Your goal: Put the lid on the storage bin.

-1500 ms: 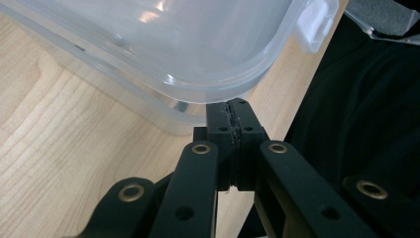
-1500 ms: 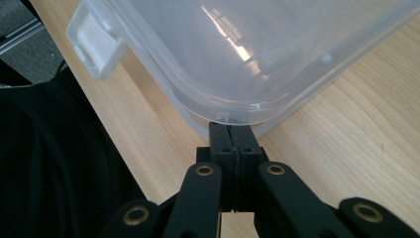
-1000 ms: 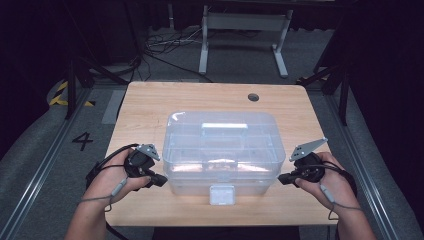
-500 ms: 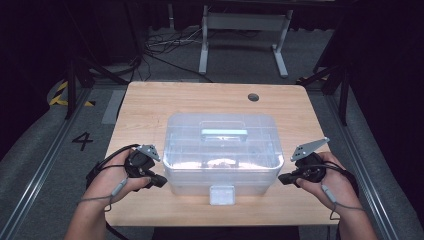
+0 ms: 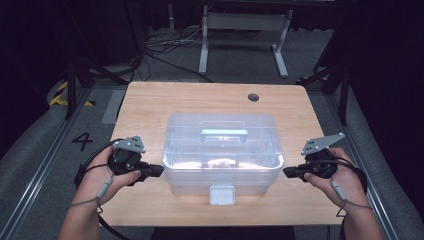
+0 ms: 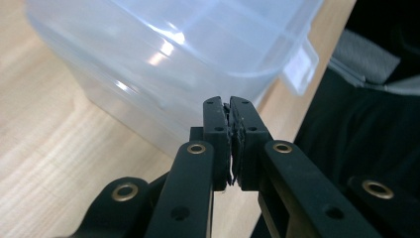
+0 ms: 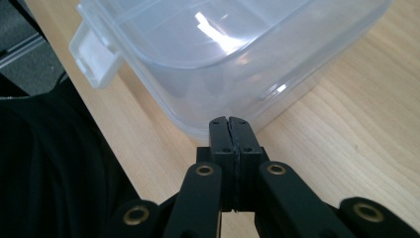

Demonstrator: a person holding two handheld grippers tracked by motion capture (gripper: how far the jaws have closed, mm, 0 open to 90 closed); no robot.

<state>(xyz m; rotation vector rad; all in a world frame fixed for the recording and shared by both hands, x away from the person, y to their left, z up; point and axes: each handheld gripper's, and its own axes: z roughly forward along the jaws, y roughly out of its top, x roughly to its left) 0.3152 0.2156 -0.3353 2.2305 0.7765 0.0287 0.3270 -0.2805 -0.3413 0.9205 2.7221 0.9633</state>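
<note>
A clear plastic storage box point(image 5: 222, 152) with a lid, a top handle point(image 5: 224, 134) and a front latch point(image 5: 222, 194) stands in the middle of the wooden table point(image 5: 150, 107). My left gripper point(image 5: 158, 170) is shut, its tip close to the box's left side wall point(image 6: 148, 74). My right gripper point(image 5: 286, 172) is shut too, its tip at the box's right lower corner point(image 7: 208, 94). Neither holds anything. Something pale lies inside the box, blurred by the plastic.
A round hole point(image 5: 253, 97) sits near the table's far right edge. Beyond the table are a white metal frame point(image 5: 240, 30) and cables on the floor. The latch point(image 7: 94, 47) hangs near the table's front edge.
The box's lid looks settled lower than a second ago, with its handle now plain on top. Both grippers stay where they were at the box's sides.
</note>
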